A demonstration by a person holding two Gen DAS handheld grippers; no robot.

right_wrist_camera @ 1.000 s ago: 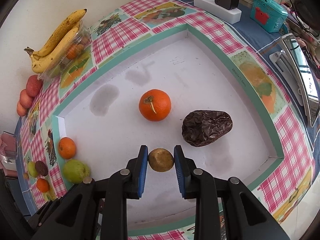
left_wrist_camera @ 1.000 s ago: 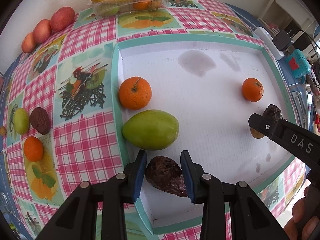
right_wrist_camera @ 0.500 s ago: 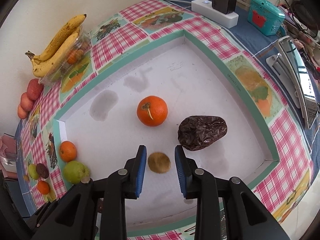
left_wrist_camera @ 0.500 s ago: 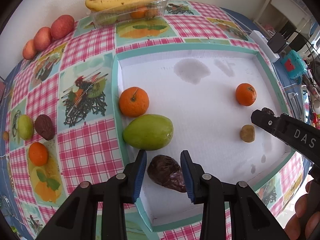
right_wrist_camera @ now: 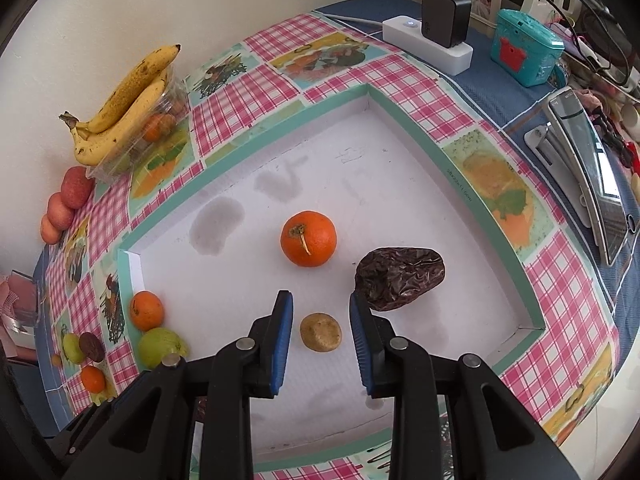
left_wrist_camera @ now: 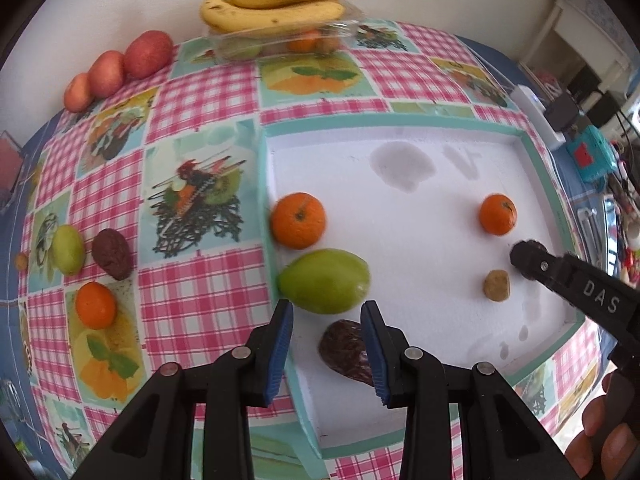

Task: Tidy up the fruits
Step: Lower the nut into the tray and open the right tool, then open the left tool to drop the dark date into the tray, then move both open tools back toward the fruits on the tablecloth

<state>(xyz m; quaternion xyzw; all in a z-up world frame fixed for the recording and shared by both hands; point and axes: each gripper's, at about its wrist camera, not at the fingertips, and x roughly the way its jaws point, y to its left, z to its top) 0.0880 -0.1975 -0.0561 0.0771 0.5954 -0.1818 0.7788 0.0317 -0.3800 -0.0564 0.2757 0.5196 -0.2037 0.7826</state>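
Note:
A white tray [left_wrist_camera: 420, 240] with a teal rim holds an orange [left_wrist_camera: 298, 220], a green mango [left_wrist_camera: 324, 280], a dark wrinkled fruit [left_wrist_camera: 344, 354], a second orange [left_wrist_camera: 498, 214] and a small brown fruit [left_wrist_camera: 496, 285]. My left gripper [left_wrist_camera: 326, 338] is open above the tray's left edge, the dark fruit just right of its gap. My right gripper [right_wrist_camera: 318, 334] is open and raised over the small brown fruit [right_wrist_camera: 321, 332]. An orange [right_wrist_camera: 308, 238] and a larger dark wrinkled fruit [right_wrist_camera: 400, 274] lie beyond it.
On the checked tablecloth left of the tray lie a green fruit [left_wrist_camera: 68, 250], a dark fruit [left_wrist_camera: 112, 254] and an orange [left_wrist_camera: 95, 305]. Bananas [left_wrist_camera: 276, 6] on a clear box and three red fruits [left_wrist_camera: 120, 68] line the wall. A power strip [right_wrist_camera: 426, 42] and laptop [right_wrist_camera: 592, 184] sit right.
My right gripper has let go of the small brown fruit and lifted back. My left gripper has pulled up and drifted left off the dark fruit.

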